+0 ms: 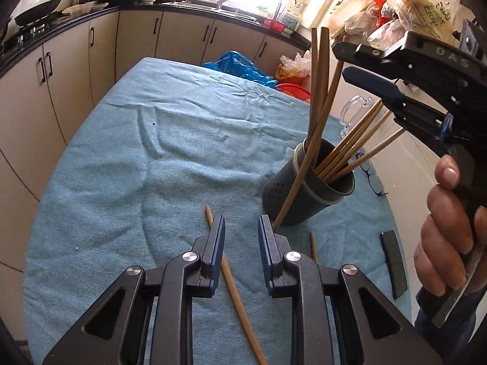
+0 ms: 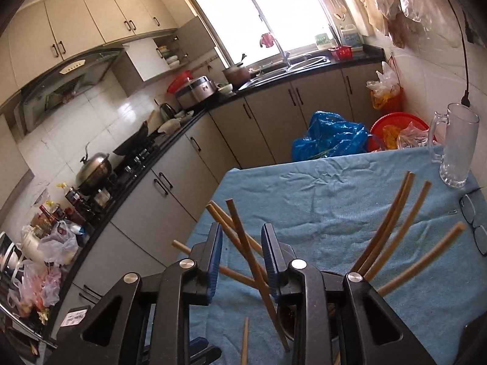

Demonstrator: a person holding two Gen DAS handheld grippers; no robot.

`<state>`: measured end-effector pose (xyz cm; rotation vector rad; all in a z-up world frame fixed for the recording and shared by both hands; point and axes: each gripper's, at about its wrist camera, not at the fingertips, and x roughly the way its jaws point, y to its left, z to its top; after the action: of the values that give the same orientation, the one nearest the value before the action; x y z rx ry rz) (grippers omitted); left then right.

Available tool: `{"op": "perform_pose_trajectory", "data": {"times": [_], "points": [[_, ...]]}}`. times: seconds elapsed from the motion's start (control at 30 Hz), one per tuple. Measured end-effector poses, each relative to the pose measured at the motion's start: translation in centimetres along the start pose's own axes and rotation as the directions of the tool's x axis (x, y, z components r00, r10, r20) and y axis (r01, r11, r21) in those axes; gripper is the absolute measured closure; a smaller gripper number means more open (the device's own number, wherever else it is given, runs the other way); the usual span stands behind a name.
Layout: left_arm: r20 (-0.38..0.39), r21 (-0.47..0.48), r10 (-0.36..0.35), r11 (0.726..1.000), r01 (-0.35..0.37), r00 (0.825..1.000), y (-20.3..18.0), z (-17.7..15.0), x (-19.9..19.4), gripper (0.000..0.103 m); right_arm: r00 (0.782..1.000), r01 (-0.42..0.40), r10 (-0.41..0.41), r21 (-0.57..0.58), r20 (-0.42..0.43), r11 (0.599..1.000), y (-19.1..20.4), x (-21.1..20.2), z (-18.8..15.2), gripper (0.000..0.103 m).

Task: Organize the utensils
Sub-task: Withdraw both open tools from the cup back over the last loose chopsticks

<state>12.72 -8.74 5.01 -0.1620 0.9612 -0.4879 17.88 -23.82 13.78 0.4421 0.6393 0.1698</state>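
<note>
On the bench [image 1: 106, 182], a wrinkled blue terry cloth covers the whole top, soft and creased in long folds. Near its right side stands a dark grey round holder [image 1: 307, 188], a smooth plastic cylinder with small drain holes low on its wall. A bundle of slim tan wooden chopsticks [image 1: 350, 149] fans out of its mouth, some upright, some tilted right. One further chopstick leans against the outside of the holder, its foot on the cloth.

A loose chopstick [image 1: 234, 292] lies flat on the cloth, running diagonally under the left tool [image 1: 241, 231]. That tool's black jaws with ribbed blue pads stand apart, with nothing between them, and hang above the cloth just in front of the holder. A second short piece of chopstick [image 1: 313, 246] shows beside its right finger.

The right tool [image 2: 242, 243], gripped by a hand [image 1: 450, 231], hovers above the holder, its jaws parted. In the right wrist view one chopstick crosses the gap between its pads without being pressed.

Farther right on the cloth sit a clear ribbed glass mug [image 2: 455, 149], folded spectacles [image 2: 474, 222] and a flat black oblong [image 1: 394, 263].
</note>
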Motion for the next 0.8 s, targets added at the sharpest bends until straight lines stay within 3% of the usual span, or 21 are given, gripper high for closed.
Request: {"op": "perform_pose_trajectory", "data": {"times": [0.1, 0.23, 0.47, 0.67, 0.8], "points": [[-0.002, -0.007, -0.003, 1.000, 0.003, 1.000, 0.3, 0.0, 0.1, 0.082, 1.000, 0.011, -0.011, -0.007, -0.010, 1.000, 0.1, 0.9, 0.0, 0.076], [-0.004, -0.014, -0.002, 1.000, 0.002, 1.000, 0.5, -0.1, 0.2, 0.082, 1.000, 0.013, -0.014, -0.013, -0.025, 1.000, -0.2, 1.2, -0.3, 0.092], [-0.005, -0.020, -0.003, 1.000, 0.003, 1.000, 0.5, 0.0, 0.2, 0.082, 1.000, 0.014, -0.014, -0.016, -0.003, 1.000, -0.2, 0.0, -0.4, 0.096], [0.006, -0.025, 0.000, 1.000, 0.000, 1.000, 0.7, 0.0, -0.3, 0.082, 0.994, 0.060, -0.048, -0.114, 0.099, 0.992, 1.9, -4.5, 0.2, 0.096], [0.006, -0.037, 0.007, 0.999, -0.007, 1.000, 1.1, 0.0, -0.3, 0.082, 0.977, 0.112, -0.071, -0.204, 0.201, 0.972, 4.0, -8.9, 0.5, 0.096]]}}
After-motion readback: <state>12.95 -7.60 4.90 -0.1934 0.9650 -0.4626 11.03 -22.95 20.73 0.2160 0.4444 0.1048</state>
